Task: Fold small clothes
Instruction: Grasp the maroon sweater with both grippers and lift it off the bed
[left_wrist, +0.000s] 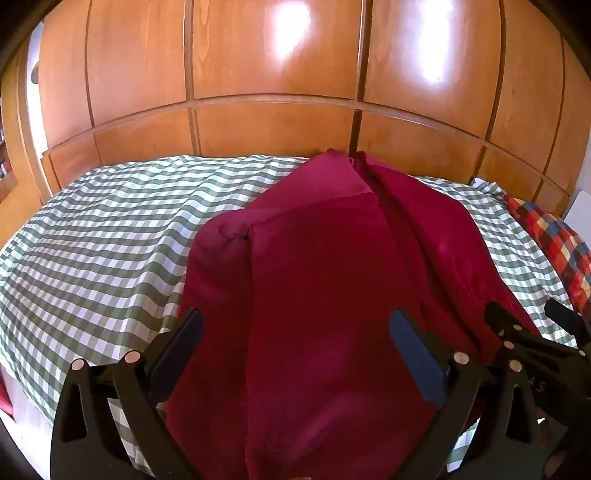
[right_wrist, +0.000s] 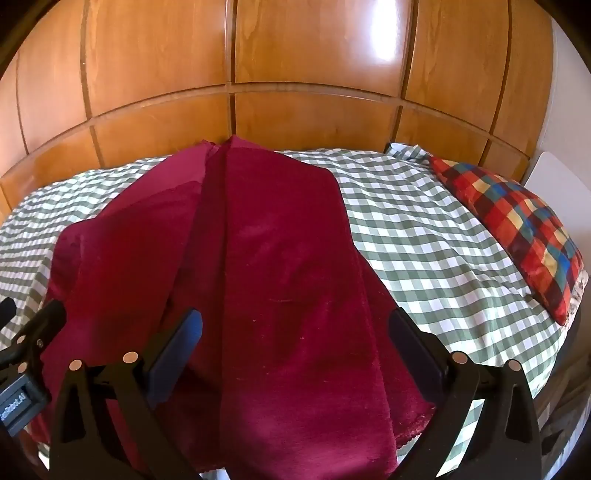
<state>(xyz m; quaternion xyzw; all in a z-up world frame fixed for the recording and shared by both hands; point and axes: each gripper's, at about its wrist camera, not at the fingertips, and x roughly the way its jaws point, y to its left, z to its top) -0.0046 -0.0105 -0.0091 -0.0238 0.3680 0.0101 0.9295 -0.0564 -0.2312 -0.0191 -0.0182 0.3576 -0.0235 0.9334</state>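
Note:
A dark red velvety cloth (left_wrist: 332, 277) lies spread along the bed, with overlapping flaps and a lengthwise fold; in the right wrist view the same cloth (right_wrist: 266, 258) runs from the near edge to the far wall. My left gripper (left_wrist: 295, 332) hovers over its near left part, open, with nothing between the blue pads. My right gripper (right_wrist: 295, 332) stands open above the near right part of the cloth, also holding nothing. Each gripper shows at the edge of the other's view: the right gripper (left_wrist: 532, 332) and the left gripper (right_wrist: 33, 325).
The bed carries a green-and-white checked cover (left_wrist: 92, 240), also seen as the checked cover (right_wrist: 424, 229). A red, blue and yellow checked pillow (right_wrist: 517, 221) lies at the right end. Glossy wooden wardrobe doors (left_wrist: 277, 74) rise right behind the bed.

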